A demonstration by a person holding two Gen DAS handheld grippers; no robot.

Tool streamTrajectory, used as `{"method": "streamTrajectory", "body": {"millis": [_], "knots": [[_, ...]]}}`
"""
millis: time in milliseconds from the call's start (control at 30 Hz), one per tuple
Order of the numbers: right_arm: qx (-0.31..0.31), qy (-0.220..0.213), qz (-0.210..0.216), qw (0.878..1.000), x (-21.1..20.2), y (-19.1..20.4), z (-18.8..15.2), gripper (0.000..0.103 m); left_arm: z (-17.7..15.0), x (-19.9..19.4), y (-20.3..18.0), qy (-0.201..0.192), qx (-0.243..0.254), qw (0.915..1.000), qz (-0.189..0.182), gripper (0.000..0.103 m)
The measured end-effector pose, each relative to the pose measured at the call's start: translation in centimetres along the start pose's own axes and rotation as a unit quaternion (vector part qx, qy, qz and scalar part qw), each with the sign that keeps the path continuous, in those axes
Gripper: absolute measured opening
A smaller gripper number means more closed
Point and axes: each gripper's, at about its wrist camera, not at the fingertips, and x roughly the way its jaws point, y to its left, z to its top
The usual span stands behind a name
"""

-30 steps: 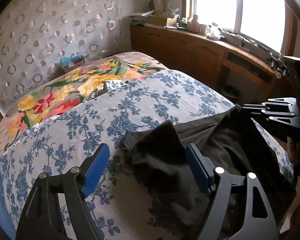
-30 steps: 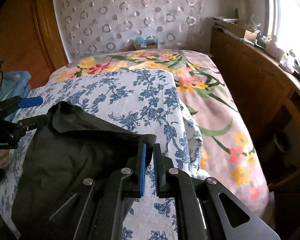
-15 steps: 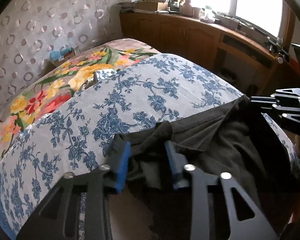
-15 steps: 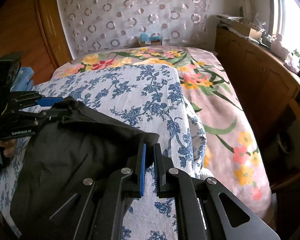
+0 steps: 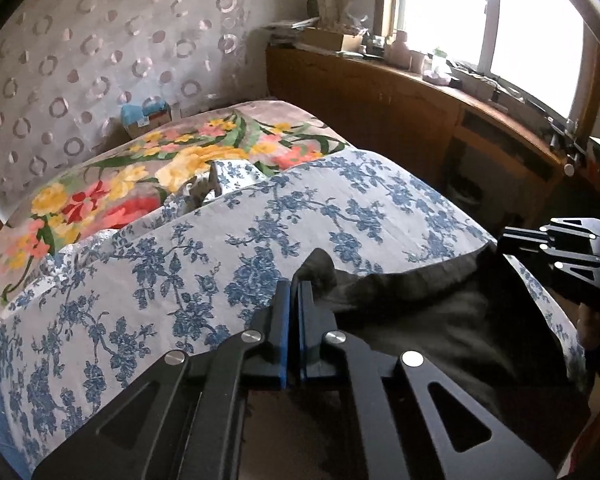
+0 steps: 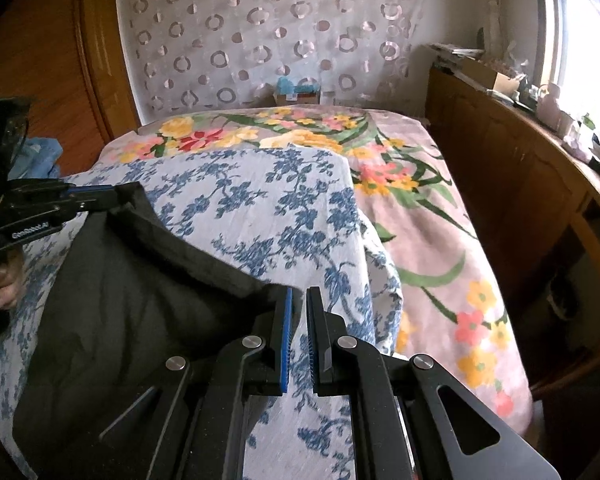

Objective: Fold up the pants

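Dark grey pants (image 5: 440,316) lie on the blue-flowered sheet (image 5: 180,280) of the bed; they also show in the right wrist view (image 6: 132,300). My left gripper (image 5: 294,292) is shut on one corner of the pants' edge. It shows at the left of the right wrist view (image 6: 116,196), pinching that corner. My right gripper (image 6: 298,304) is shut on the other corner of the same edge and appears at the right of the left wrist view (image 5: 504,240). The edge is stretched between the two grippers.
A flowered pink cover (image 6: 420,216) covers the far and right side of the bed. A long wooden cabinet (image 6: 520,184) with clutter runs under the window. A patterned curtain (image 6: 280,40) hangs behind the bed. Blue cloth (image 6: 40,160) lies at the left.
My left gripper was open above the pants' corner, then closed on it. The pants' edge is now pulled straighter between the two grippers. My right gripper kept its hold.
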Motion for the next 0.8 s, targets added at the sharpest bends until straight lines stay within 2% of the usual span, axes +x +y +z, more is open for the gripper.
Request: {"method": "streamTrajectory", "body": {"millis": [100,267,300,400,467,533,567,800], "knots": [[-0.001,0.001,-0.019,1.0,0.7,-0.2,0.2,0.007,-0.3,0.2,0.1,0.006,-0.003,1.0,0.004,0.004],[0.019,-0.002,-0.005,1.0,0.1,-0.7,0.3,0.007,-0.4,-0.5,0.3,0.006,-0.012,0.9999,0.01,0.005],[0.02,-0.005,-0.003,1.0,-0.3,-0.6,0.2,0.007,-0.4,-0.7,0.4,0.007,-0.014,0.9998,0.01,0.008],[0.019,-0.012,0.0,1.0,-1.7,0.0,-0.3,0.007,-0.4,-1.5,0.4,0.006,-0.012,0.9998,0.013,0.028],[0.018,-0.015,0.004,1.0,-2.9,0.5,-1.0,0.007,-0.7,-2.4,0.2,-0.001,-0.012,0.9999,0.009,0.048],[0.022,-0.015,0.011,1.0,-4.1,1.0,-2.0,0.007,-0.9,-3.4,-0.1,-0.011,-0.016,0.9998,0.001,0.073],[0.023,-0.014,0.013,1.0,-4.6,1.3,-2.5,0.007,-1.1,-3.9,-0.2,-0.015,-0.019,0.9997,-0.005,0.079],[0.026,-0.006,0.014,1.0,-8.7,2.5,-5.9,0.012,-3.2,-7.4,-2.5,-0.034,-0.016,0.9992,-0.012,0.081]]}}
